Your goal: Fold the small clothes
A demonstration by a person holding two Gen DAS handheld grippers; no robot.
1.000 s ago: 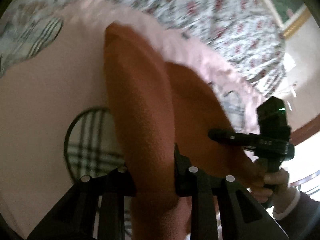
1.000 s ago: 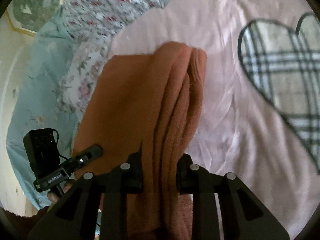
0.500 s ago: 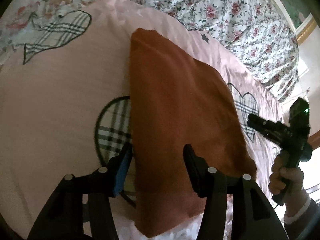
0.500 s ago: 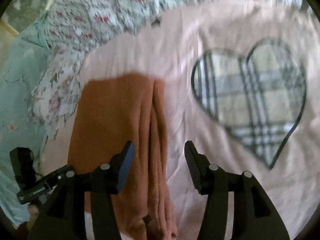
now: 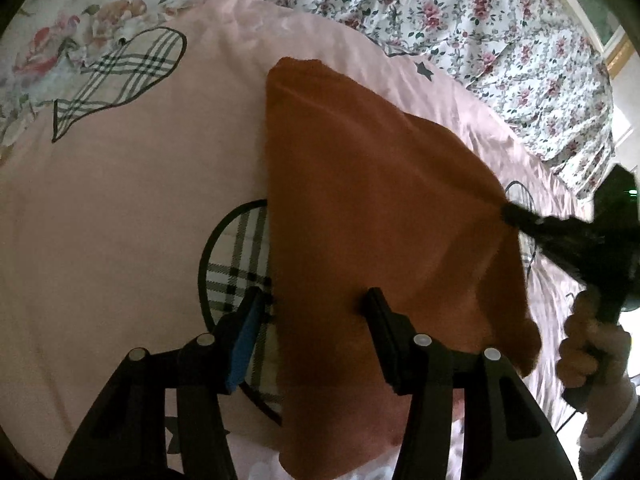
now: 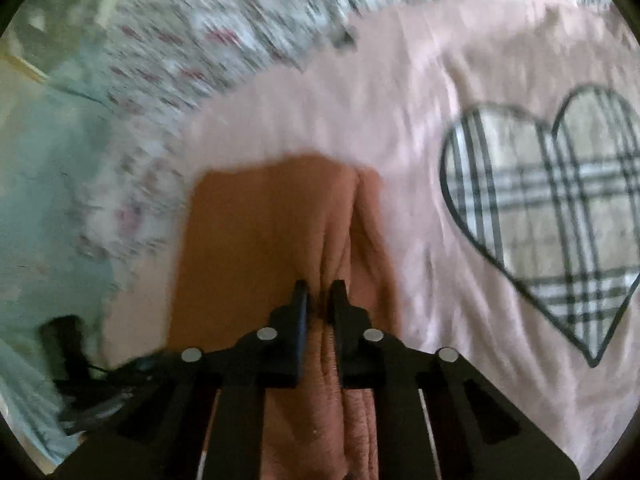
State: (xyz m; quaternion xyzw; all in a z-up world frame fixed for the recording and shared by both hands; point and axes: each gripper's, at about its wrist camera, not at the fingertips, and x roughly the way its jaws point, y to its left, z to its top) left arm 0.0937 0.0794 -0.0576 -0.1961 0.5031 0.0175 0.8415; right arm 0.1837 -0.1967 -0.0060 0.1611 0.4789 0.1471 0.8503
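Note:
A folded rust-orange garment [image 5: 372, 208] lies on a pink sheet [image 5: 120, 200]. My left gripper [image 5: 316, 312] is open, its fingers astride the garment's near left edge, just above it. In the right wrist view the same garment [image 6: 256, 240] shows, blurred. My right gripper [image 6: 319, 294] is shut on a ridge of the garment's folded edge. The right gripper also shows in the left wrist view [image 5: 508, 214], its tip at the garment's right edge.
The pink sheet carries plaid heart prints [image 6: 552, 208] and a plaid fish print [image 5: 120, 76]. A floral bedspread [image 5: 480, 32] lies beyond it. Light blue fabric [image 6: 40, 200] lies at the left in the right wrist view.
My left gripper opened and let go of the garment, which now lies flat. My right gripper opened half a second ago, then shut again on the folded edge.

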